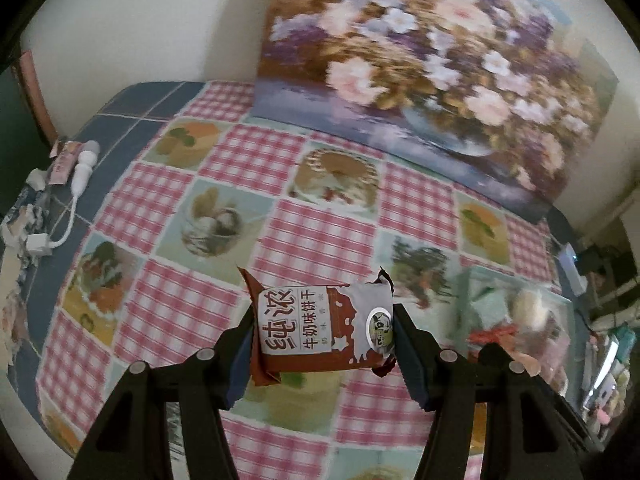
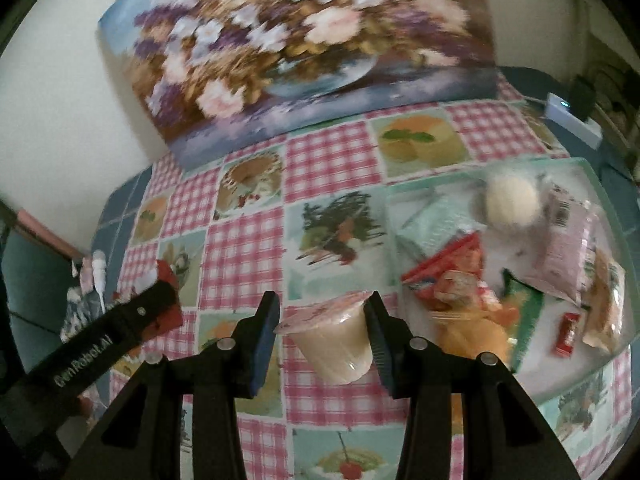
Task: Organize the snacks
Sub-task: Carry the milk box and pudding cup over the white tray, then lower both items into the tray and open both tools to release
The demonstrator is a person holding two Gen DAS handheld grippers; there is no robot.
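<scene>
My left gripper [image 1: 322,330] is shut on a brown and white milk biscuit packet [image 1: 320,328] and holds it above the checked tablecloth. My right gripper [image 2: 324,328] is shut on a cream pudding cup [image 2: 336,340] with a pink lid, held tilted just left of the clear tray [image 2: 600,368]. The tray holds several snacks: a red and orange packet [image 2: 452,276], a pale round bun [image 2: 512,200], a pink packet [image 2: 568,256]. In the left wrist view the tray [image 1: 472,280] is blurred at the right. The left gripper with its packet [image 2: 164,304] shows at the left in the right wrist view.
A flower painting [image 1: 432,76] leans on the wall behind the table. A white cable and adapter [image 1: 76,188] with small wrappers lie at the table's left edge. A white box with a light [image 2: 568,116] sits at the far right. The checked tablecloth [image 1: 248,160] covers the table.
</scene>
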